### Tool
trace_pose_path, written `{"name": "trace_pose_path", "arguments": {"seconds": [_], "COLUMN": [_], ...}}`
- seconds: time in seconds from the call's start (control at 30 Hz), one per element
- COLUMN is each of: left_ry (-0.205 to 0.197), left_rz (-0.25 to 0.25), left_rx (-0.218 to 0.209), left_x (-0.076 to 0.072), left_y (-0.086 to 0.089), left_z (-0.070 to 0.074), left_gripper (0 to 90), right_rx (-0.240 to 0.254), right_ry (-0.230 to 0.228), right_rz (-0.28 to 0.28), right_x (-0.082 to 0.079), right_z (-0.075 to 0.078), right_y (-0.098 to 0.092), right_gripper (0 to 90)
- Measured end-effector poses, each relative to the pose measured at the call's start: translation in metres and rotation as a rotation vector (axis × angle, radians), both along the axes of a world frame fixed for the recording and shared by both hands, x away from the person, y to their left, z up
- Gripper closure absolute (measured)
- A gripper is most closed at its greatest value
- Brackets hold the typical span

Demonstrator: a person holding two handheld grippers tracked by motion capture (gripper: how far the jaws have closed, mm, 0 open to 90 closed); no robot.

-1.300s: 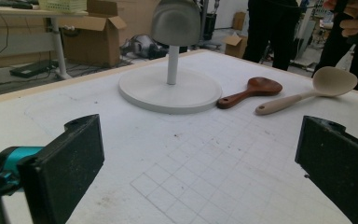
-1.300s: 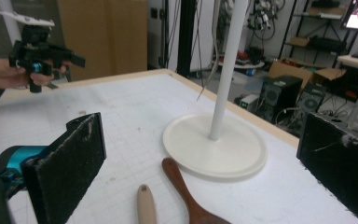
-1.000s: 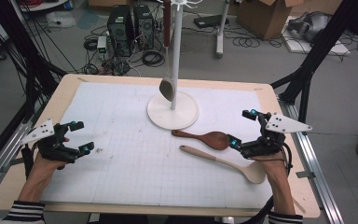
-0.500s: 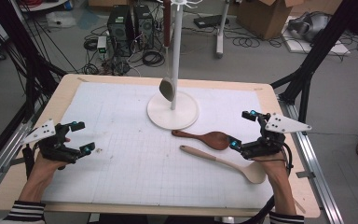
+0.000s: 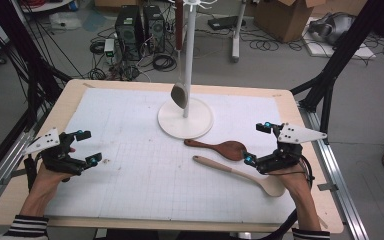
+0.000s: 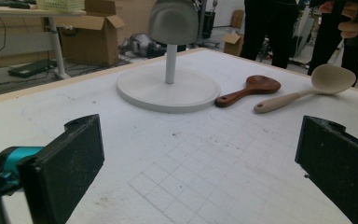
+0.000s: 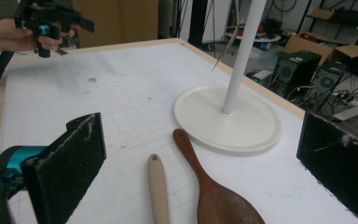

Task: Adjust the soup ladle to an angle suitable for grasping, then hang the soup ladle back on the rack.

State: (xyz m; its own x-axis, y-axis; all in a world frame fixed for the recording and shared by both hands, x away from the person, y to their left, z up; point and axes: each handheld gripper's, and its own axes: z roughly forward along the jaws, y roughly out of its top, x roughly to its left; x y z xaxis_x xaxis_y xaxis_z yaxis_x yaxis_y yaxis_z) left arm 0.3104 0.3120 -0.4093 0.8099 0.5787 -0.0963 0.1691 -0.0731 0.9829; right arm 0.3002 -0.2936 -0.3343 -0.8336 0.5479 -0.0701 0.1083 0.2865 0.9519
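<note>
**Two wooden spoons waiting beside a hanging stand**

A dark wooden spoon [image 5: 219,148] lies flat on the white gridded mat [image 5: 130,165], its handle end pointing toward the left and its bowl toward the right. Just in front of it lies a pale wooden spoon [image 5: 235,172], roughly parallel, its bowl resting near the person's right hand. The two lie close together but look slightly apart. In the right gripper view both handles run away from the camera, and the pale handle shows a small hole at its tip.

Both spoons look light, rigid and smooth, not fragile. They probably slide easily on the mat, and a thin rounded handle could roll or twist between flat pads. The best hold seems to be across the handle near its middle, or closer to the bowl for balance.

The right gripper [image 5: 256,145] hovers just beside the dark spoon's bowl, jaws spread wide and holding nothing. The left gripper [image 5: 86,148] sits well apart at the mat's left side, jaws also wide and empty.

Behind the spoons stands a white stand [image 5: 185,119] with a round base and a tall pole; a grey spoon [image 5: 179,94] hangs from it already.
</note>
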Motion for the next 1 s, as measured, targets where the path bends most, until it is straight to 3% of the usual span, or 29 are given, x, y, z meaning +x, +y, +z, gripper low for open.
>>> {"name": "trace_pose_path", "arguments": {"seconds": [1.0], "left_ry": [-0.001], "left_rz": [-0.001], "left_rx": [0.001], "left_x": [0.0002], "left_y": [0.0], "left_z": [-0.0001], "left_gripper": [1.7], "right_rx": [-0.061], "right_ry": [0.047], "right_rz": [0.025], "right_x": [0.0051], "right_z": [-0.0049], "right_y": [0.0042], "right_gripper": [0.5]}}
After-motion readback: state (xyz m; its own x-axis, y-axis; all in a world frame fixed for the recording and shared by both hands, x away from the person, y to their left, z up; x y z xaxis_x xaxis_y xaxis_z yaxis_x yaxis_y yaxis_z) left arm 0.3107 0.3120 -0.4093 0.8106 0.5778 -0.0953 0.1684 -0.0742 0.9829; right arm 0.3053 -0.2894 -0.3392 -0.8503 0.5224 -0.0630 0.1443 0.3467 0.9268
